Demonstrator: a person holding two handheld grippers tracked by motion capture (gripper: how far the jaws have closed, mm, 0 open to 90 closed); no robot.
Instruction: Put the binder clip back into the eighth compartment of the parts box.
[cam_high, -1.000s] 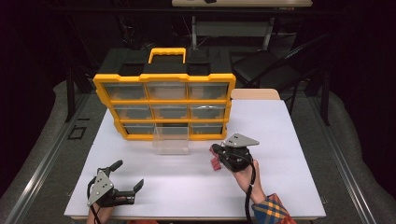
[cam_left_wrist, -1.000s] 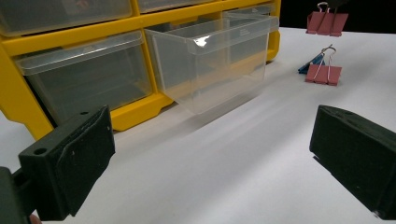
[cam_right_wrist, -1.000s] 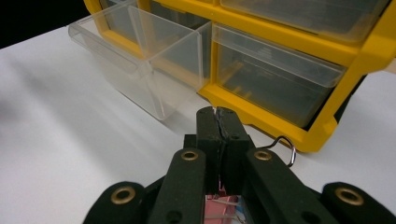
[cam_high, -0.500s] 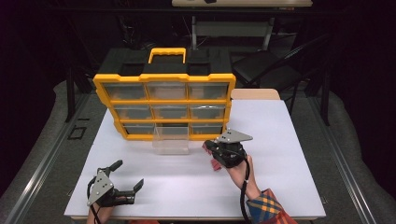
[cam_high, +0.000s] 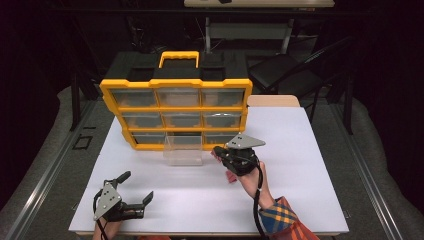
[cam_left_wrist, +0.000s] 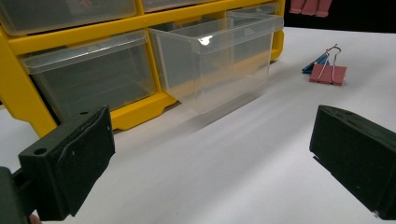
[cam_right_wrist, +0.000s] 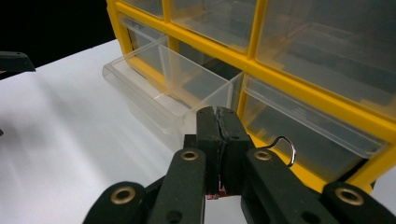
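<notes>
Jaws of the left gripper (cam_high: 134, 199) stand wide apart at the lower left of the high view, with nothing between them, low over the white table (cam_high: 310, 150). In the left gripper view its two black pads (cam_left_wrist: 70, 161) sit at the lower left and lower right corners, bare table between them.

Toward the middle of the high view stands a yellow organiser (cam_high: 176, 112) with clear drawers in three rows, a black and yellow handle on top. One clear drawer (cam_high: 183, 149) in the middle of the bottom row is pulled out onto the table; in the left gripper view it juts forward at upper centre (cam_left_wrist: 219, 60), and it looks empty there.

Right of the drawer in the high view, the right gripper (cam_high: 218, 151) is held by a hand (cam_high: 252, 176) in a plaid sleeve (cam_high: 282, 220), its tips close to the organiser's lower right corner. In the right gripper view its jaws are pressed together at lower centre on a pink binder clip (cam_right_wrist: 215, 193), of which a sliver of pink shows below the pads and a wire loop curls out to the right. The open drawer lies just beyond the tips, to the upper left of that view.

At the upper right of the left gripper view, a second pink clip (cam_left_wrist: 328, 73) and a blue clip (cam_left_wrist: 314, 63) lie touching on the table, well apart from the drawer.
</notes>
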